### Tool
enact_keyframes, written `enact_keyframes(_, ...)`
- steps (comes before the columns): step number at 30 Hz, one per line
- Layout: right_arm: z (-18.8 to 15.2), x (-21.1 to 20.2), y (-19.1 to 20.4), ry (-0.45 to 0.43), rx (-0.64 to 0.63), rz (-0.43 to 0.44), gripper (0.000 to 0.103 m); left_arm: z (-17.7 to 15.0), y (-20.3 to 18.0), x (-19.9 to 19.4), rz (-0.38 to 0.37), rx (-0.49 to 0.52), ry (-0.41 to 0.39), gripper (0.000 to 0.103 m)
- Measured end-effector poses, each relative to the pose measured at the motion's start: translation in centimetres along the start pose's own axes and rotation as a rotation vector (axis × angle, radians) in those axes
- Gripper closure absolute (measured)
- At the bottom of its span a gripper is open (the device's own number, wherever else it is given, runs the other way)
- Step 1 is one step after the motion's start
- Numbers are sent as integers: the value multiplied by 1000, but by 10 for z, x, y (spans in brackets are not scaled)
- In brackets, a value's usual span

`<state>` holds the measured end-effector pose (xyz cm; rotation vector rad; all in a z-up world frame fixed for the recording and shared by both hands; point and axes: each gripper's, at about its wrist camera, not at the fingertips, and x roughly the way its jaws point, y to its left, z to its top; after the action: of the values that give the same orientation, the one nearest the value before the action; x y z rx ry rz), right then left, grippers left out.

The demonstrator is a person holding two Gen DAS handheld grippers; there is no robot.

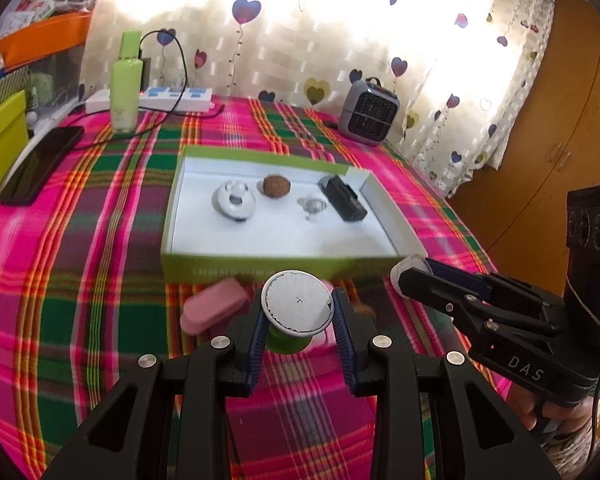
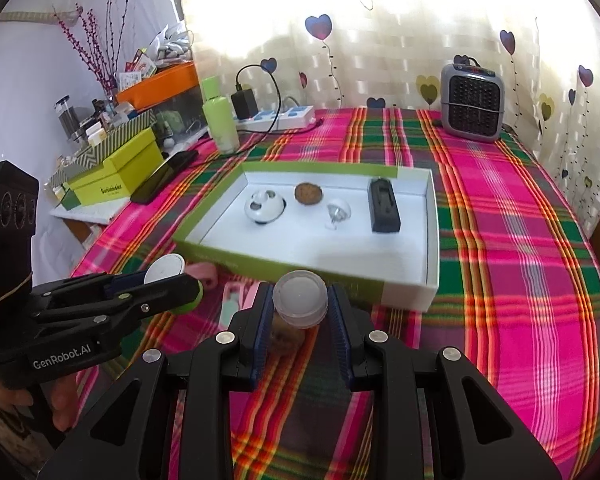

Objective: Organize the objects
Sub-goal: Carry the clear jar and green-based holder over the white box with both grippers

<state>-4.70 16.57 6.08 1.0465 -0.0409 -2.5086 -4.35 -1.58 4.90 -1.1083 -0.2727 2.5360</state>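
The table (image 1: 80,240) is covered with a plaid cloth in pink, green and orange, and behind it hangs a pale curtain (image 1: 340,20) printed with hearts. In the middle of the table lies an open shallow box (image 1: 284,258) with green outer walls and a white inside. Four things lie in a row near its far wall: a white round gadget (image 1: 234,200) on the left, then a brown walnut-like ball (image 1: 277,186), then a small white piece (image 1: 312,206), and on the right a black rectangular device (image 1: 344,198). At the far edge of the table stand a small grey fan heater (image 1: 368,114), a tall light-green bottle (image 1: 126,88) and a white power strip (image 1: 156,100) with a black cable. A black phone (image 1: 40,164) lies at the left edge. Just before the near wall of the box, a pink case (image 1: 216,306) lies on the cloth. The left tool (image 1: 298,312) is clenched on a small green jar with a white round lid (image 1: 296,306); the jar is held above the cloth, just in front of the near wall of the box. The right tool (image 2: 300,304) is clenched on a small jar with a translucent white cap (image 2: 300,298), also above the cloth and near the same wall, more to the right. Both tools are held side by side, near each other but not touching.
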Motion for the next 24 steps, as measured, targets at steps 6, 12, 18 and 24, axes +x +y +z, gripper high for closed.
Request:
enact_keyframes(6, 15, 12, -6, -3, -2, -9, 74, 23, 3, 10, -2, 6, -20, 74)
enact_keyframes(12, 30, 28, -15, 2, 5, -14, 74, 41, 8, 28, 3, 16, -15, 74)
enact_keyframes(18, 41, 46, -23, 19, 13, -25, 74, 55, 11, 48, 10, 22, -2, 74)
enact_keyframes(24, 48, 62, -30, 41, 22, -38, 74, 63, 11, 70, 10, 23, 31, 74)
